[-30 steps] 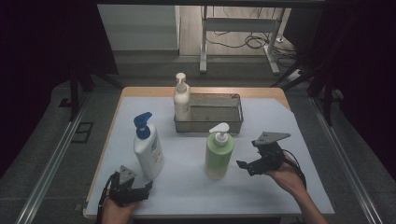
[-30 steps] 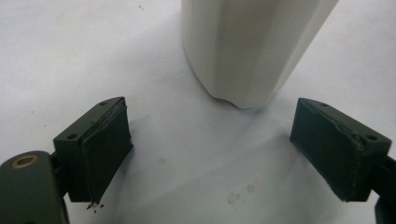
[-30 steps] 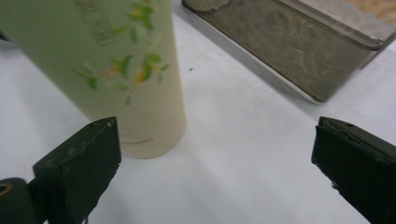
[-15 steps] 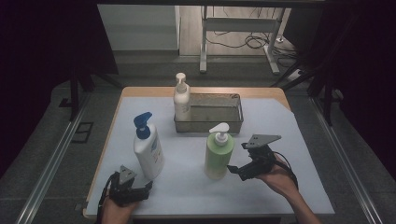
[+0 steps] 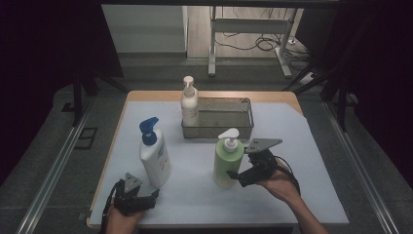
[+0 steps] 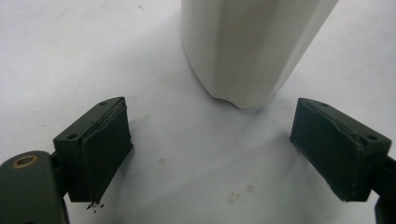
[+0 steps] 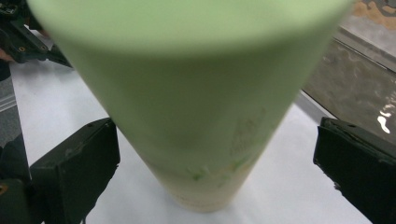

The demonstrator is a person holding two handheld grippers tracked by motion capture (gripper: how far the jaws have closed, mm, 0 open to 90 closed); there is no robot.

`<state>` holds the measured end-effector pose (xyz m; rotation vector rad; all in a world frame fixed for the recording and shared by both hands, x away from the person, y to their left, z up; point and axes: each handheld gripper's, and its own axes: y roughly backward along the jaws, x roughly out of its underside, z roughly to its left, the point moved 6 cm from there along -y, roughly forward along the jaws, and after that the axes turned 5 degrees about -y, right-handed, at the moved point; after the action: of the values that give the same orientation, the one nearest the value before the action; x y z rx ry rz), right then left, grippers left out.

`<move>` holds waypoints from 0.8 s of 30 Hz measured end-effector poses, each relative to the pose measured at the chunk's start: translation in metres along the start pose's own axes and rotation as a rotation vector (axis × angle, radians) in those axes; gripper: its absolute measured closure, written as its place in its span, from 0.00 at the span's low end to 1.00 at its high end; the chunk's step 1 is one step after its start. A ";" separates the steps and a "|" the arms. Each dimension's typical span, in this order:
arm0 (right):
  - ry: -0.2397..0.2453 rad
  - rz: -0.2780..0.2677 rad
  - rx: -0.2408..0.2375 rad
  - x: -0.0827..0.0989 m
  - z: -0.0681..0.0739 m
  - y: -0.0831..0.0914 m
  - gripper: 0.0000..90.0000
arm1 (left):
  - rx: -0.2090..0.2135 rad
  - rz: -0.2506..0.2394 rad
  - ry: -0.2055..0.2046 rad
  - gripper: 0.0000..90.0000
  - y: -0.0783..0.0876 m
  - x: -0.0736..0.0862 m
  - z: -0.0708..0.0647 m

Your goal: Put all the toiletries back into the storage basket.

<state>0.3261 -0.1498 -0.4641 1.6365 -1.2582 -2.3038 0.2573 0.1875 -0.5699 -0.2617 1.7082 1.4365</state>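
A green pump bottle [image 5: 228, 158] with a white pump stands upright mid-table. My right gripper [image 5: 239, 175] is open at its lower right side; in the right gripper view the bottle [image 7: 196, 107] stands between the two spread jaws, with a gap on each side. A white bottle with a blue pump [image 5: 153, 153] stands upright at the front left. My left gripper [image 5: 146, 195] rests open on the table just in front of it; the bottle's white base [image 6: 252, 46] lies beyond the jaws. A cream pump bottle [image 5: 189, 103] stands in the left end of a metal tray [image 5: 243, 129].
A white sheet [image 5: 302, 165] covers the wooden table [image 5: 214, 95], with bare room at the right and front. The left gripper [image 7: 28, 42] shows far off in the right gripper view. Dark floor and a desk frame [image 5: 243, 44] lie beyond the table.
My right gripper has moved left toward the green bottle until its jaws stand on either side of it. The left gripper and all bottles have stayed put.
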 end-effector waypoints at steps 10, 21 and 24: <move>0.012 -0.005 -0.004 -0.009 0.006 -0.013 0.02 | 0.000 0.000 0.000 0.13 0.000 0.000 0.000; 0.022 -0.018 0.016 -0.014 0.011 -0.018 0.13 | 0.000 0.000 0.000 0.13 0.000 0.000 0.000; 0.016 -0.015 0.030 -0.014 0.011 -0.017 0.13 | 0.000 0.000 0.000 0.13 0.000 0.000 0.000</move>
<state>0.3299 -0.1255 -0.4634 1.6750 -1.2877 -2.2869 0.2574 0.1875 -0.5699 -0.2612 1.7085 1.4365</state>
